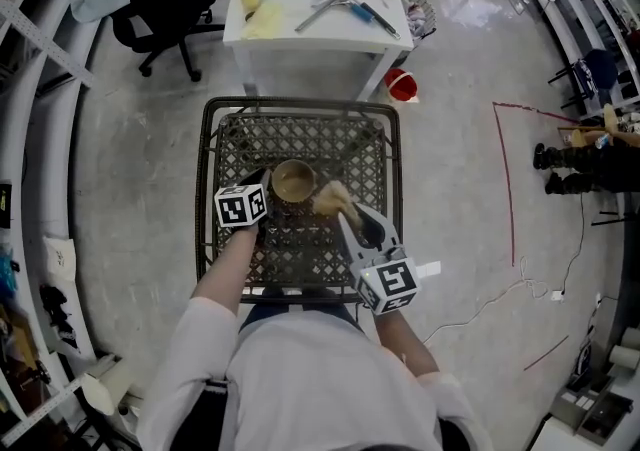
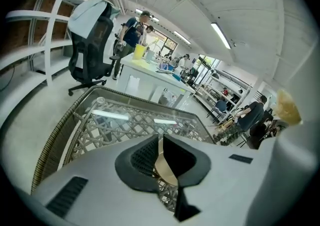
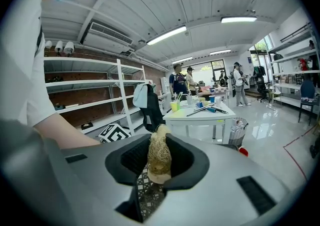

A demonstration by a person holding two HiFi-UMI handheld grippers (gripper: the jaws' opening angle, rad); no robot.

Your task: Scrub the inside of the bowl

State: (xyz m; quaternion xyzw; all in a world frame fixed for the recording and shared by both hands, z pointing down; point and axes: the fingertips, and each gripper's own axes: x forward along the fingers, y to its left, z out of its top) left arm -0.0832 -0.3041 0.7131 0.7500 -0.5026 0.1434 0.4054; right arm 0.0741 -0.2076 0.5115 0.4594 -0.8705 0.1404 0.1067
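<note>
Right gripper view: right gripper (image 3: 158,171) clamps scrubber (image 3: 159,152).

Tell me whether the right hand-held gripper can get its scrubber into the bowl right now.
Probably yes. The bowl sits mouth-up with nothing across it, the scrubber in the right hand-held gripper is right beside its rim, and the left hand-held gripper clamps only the rim.

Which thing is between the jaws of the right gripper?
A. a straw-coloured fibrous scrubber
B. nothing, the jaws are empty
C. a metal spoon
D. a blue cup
A: in the right gripper view the jaws of the right gripper are closed on a straw-coloured fibrous scrubber; the left gripper grips the rim of the brown round bowl.
</note>
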